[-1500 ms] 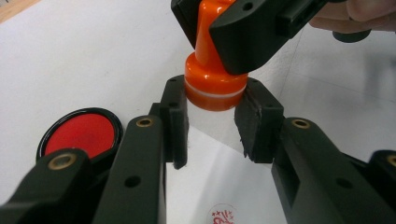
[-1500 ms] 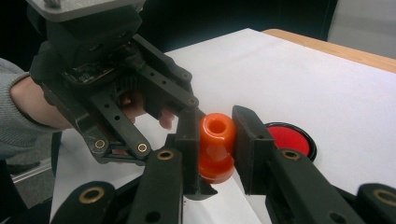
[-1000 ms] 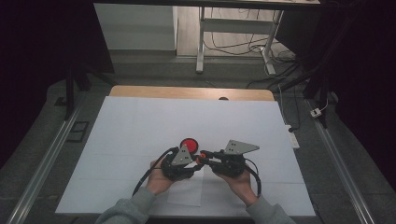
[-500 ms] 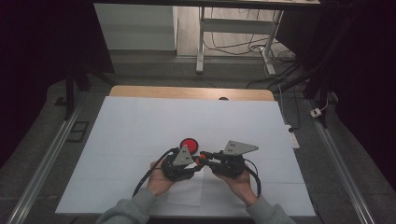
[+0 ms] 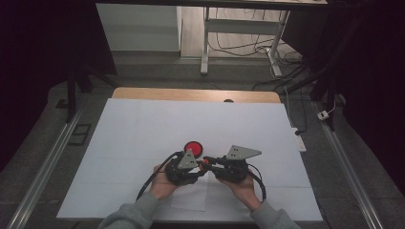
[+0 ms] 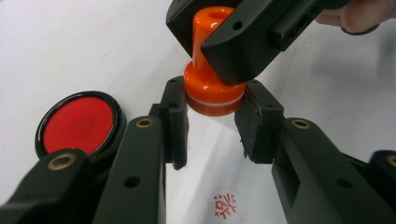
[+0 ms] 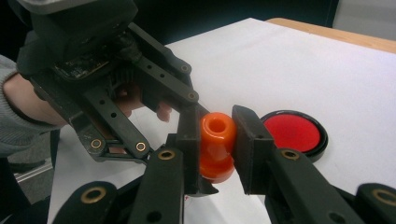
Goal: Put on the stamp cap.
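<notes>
Jaws of both grippers clamp the orange stamp (image 6: 212, 79): left pair on its base, right pair on its handle.

— How does the light look to you in the high view?

— You get a dim room, black at the left and right edges; the white sheet (image 5: 143, 138) is the one evenly lit patch, with a paler floor strip along the top.

— And your two gripper views?

— Brighter and close. You see soft glare on the orange stamp (image 6: 214, 88) and a sheen on the red ink pad (image 6: 78, 123). The black jaws at the bottom go soft and swollen, and shadows fall faint beneath them.
</notes>
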`<move>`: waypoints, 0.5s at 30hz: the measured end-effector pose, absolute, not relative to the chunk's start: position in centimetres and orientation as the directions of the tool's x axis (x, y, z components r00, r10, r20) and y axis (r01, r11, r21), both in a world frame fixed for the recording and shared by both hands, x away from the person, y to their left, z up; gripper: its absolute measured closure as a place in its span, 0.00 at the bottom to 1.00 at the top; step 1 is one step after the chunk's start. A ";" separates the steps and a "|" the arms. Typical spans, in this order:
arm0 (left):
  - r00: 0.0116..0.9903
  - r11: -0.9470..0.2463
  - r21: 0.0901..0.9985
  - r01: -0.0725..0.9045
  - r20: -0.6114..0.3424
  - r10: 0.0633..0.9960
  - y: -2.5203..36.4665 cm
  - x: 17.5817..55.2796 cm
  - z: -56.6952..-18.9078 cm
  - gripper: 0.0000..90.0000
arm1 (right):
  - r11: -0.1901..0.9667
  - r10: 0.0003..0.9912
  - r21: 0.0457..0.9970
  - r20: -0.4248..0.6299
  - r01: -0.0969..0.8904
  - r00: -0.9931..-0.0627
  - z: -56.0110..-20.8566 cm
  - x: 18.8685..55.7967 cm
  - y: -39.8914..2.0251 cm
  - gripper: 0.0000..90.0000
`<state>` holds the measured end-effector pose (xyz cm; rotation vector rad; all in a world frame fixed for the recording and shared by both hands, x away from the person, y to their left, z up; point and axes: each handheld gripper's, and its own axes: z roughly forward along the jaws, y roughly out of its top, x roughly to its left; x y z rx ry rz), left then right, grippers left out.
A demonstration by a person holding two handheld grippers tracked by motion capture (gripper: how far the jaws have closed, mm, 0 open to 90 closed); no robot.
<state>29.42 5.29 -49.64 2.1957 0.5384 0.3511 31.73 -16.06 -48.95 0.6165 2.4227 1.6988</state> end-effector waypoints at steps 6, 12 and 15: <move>0.860 -0.542 0.801 0.252 0.071 0.505 5.3 29.4 -49.5 0.71 | 0.287 0.399 0.930 0.101 0.229 -0.911 -48.3 31.6 -16.1 0.80; 0.854 -0.528 0.807 0.265 0.057 0.516 5.5 29.5 -49.5 0.66 | 0.282 0.403 0.934 0.095 0.222 -0.910 -48.3 31.6 -16.1 0.80; 0.851 -0.524 0.808 0.270 0.055 0.523 5.5 29.6 -49.5 0.62 | 0.279 0.407 0.936 0.090 0.217 -0.909 -48.2 31.5 -16.2 0.80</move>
